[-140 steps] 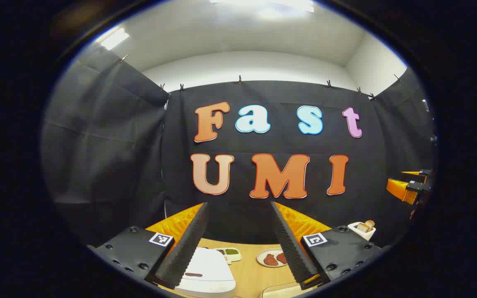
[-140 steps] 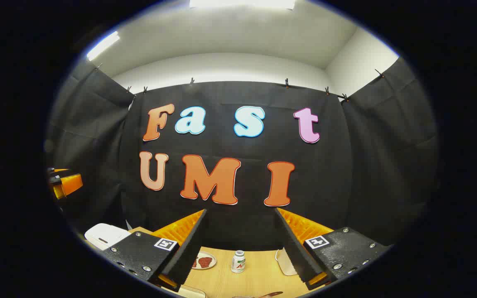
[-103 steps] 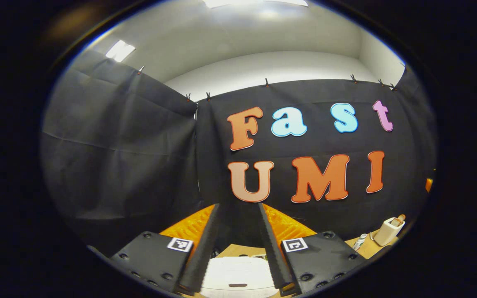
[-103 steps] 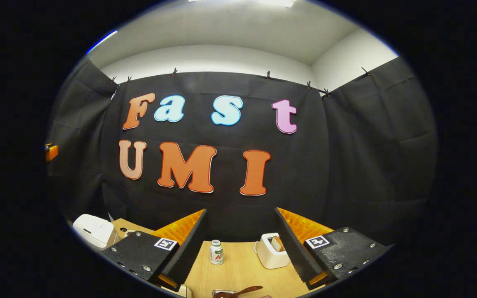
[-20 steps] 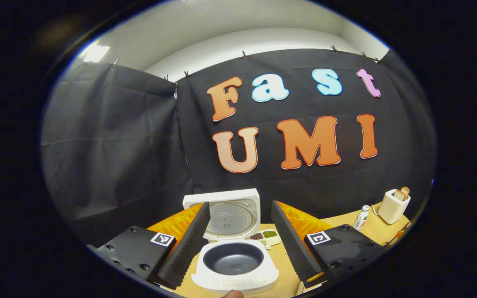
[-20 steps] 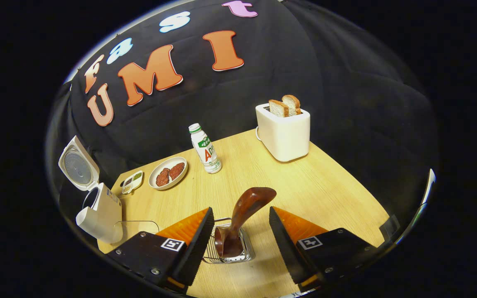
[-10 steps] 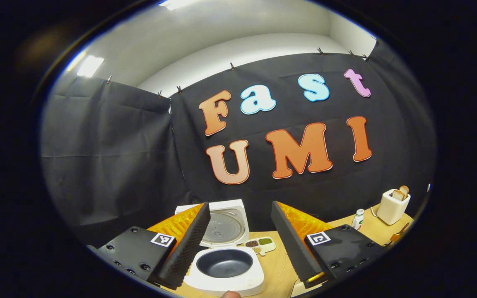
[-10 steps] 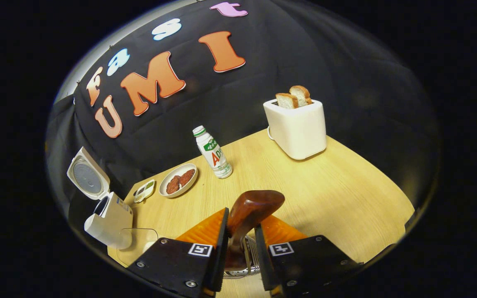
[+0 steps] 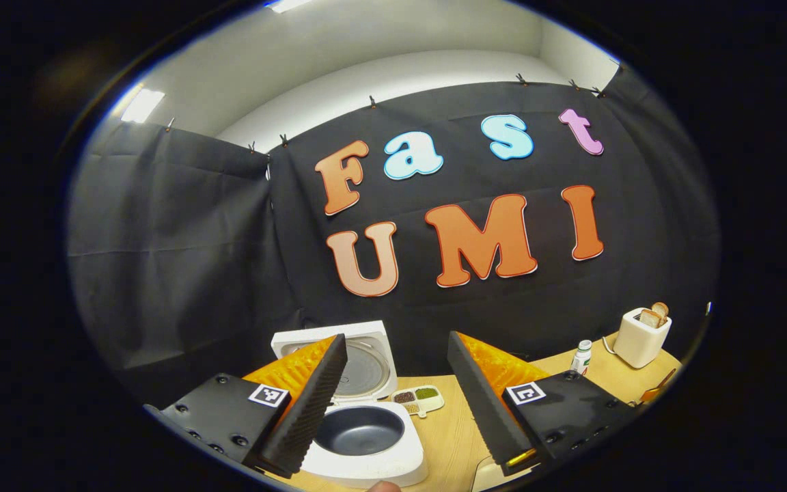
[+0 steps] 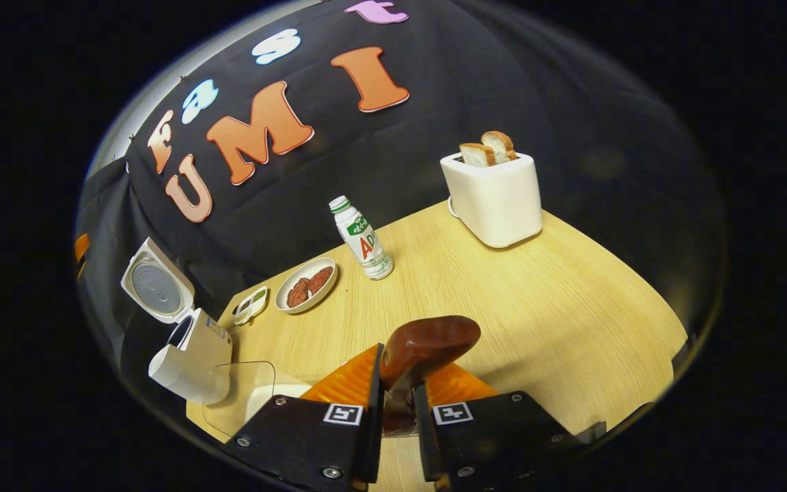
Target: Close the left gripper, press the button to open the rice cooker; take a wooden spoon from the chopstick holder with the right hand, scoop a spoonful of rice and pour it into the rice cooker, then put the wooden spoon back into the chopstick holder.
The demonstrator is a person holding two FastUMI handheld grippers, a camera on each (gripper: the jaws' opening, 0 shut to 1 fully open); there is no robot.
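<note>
- The right hand-held gripper (image 10: 397, 403) is closed narrowly on the dark brown wooden spoon (image 10: 421, 352); both of its fingers press against the handle, whose rounded end sticks up above the fingertips.
- The chopstick holder is hidden behind that gripper, so I cannot tell whether the spoon's lower end sits inside it.
- The left hand-held gripper (image 9: 393, 383) has its fingers spread wide and holds nothing. It hovers at the near side of the rice cooker (image 9: 366, 451).
- The white rice cooker stands open at the left end of the desk (image 10: 537, 307). Its lid (image 9: 366, 365) is tipped up at the back, and the dark inner pot (image 9: 359, 430) looks bare inside.
- In the right gripper view the rice cooker (image 10: 192, 359) sits at the far left, with a clear container (image 10: 240, 393) just beside it on the near side.
- Beyond the cooker lie a small divided dish (image 10: 251, 304) and a plate (image 10: 306, 285) carrying two reddish-brown pieces.
- A small white bottle (image 10: 361, 238) with a green cap stands upright near the middle of the desk's far edge.
- A white toaster (image 10: 496, 198) stands at the far right with two slices of bread (image 10: 488, 148) poking out of the top.
</note>
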